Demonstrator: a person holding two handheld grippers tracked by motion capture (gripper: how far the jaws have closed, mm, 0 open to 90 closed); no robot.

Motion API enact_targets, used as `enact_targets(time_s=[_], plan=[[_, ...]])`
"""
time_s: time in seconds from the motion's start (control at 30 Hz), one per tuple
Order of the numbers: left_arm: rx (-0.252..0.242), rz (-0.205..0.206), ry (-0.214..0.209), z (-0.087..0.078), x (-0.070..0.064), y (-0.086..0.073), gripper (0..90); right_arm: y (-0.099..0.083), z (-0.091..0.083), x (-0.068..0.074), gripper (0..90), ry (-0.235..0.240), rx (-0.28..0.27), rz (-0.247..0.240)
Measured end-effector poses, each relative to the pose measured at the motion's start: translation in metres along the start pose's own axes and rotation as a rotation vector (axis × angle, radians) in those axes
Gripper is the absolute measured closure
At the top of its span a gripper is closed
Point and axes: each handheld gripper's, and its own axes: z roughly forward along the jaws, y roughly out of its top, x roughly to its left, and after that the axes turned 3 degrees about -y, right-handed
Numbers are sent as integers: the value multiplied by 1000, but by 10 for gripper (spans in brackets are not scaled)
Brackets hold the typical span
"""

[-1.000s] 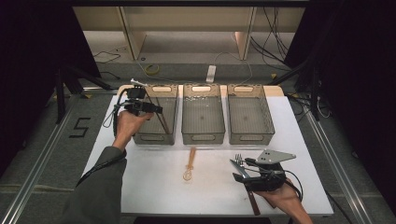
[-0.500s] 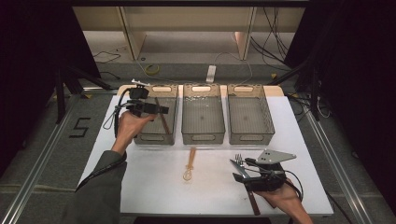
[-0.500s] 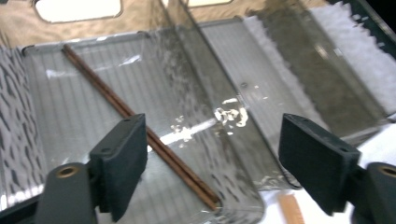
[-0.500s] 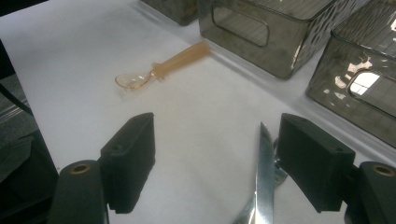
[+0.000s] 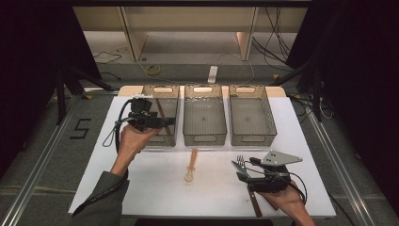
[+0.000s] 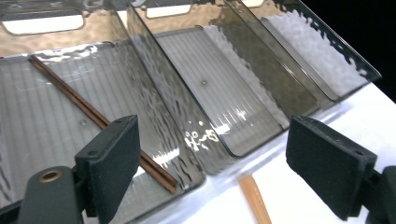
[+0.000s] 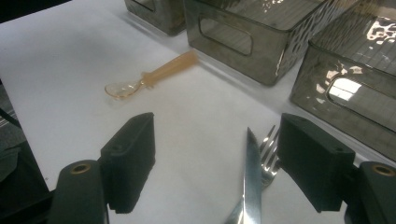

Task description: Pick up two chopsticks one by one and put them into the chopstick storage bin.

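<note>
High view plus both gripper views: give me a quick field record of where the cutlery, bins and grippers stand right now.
left gripper: open, over the left bin
chopsticks: lying aslant in the left bin
middle bin: nothing seen inside
right bin: nothing seen inside
spoon: on the white table, in front of the middle bin
right gripper: open, low over the table
knife: on the table between the right gripper's jaws
fork: beside the knife
</note>
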Motion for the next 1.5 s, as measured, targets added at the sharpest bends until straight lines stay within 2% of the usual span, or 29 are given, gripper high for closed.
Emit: enact_targets(time_s=[0.2, 0.53, 0.67, 0.9, 1.07, 1.5], plan=[[17, 10, 14, 1, -7, -10, 161, -1, -2, 0, 287, -10, -15, 2], [37, 51, -7, 5, -26, -20, 161, -5, -8, -3, 287, -37, -50, 23], [73, 67, -15, 11, -30, -23, 161, -7, -8, -4, 287, -42, -51, 31], [115, 70, -26, 23, -38, -26, 161, -10, -9, -8, 287, -48, -49, 42], [177, 94, -41, 33, -45, -30, 161, -10, -10, -9, 287, -54, -59, 50], [246, 113, -36, 47, -53, -39, 163, -11, -10, -7, 287, -56, -55, 50]])
